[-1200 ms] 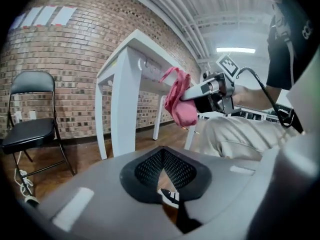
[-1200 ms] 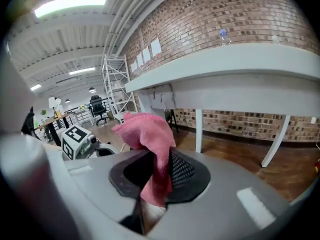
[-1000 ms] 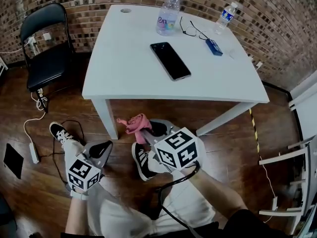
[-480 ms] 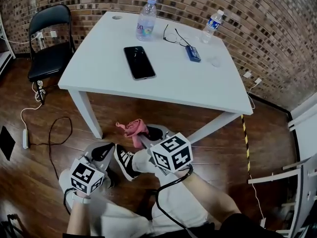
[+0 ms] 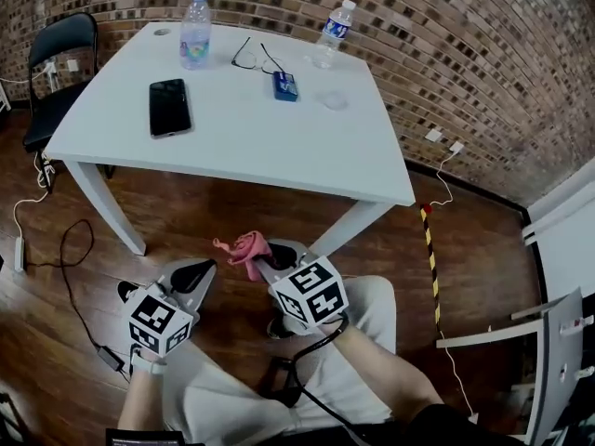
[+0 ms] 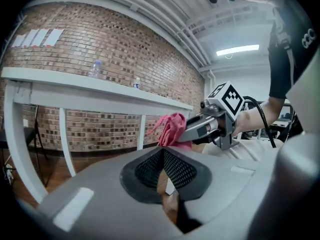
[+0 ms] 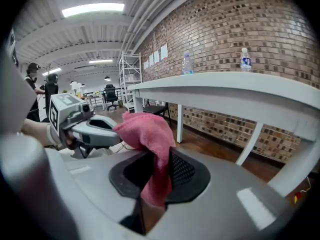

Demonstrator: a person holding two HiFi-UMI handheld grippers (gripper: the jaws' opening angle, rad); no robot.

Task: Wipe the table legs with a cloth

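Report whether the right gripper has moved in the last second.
Yes. The right gripper, holding the pink cloth, has shifted away from the front left table leg toward the front right leg.

Head view looks down; low gripper views share the table (image 5: pixel 251 137).

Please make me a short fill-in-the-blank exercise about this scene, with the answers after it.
1. The gripper that holds the cloth is the person's ___ one.
2. On the table stand ___ bottles.
3. The phone lying on the table is ___ in colour.
Answers: right; two; black.
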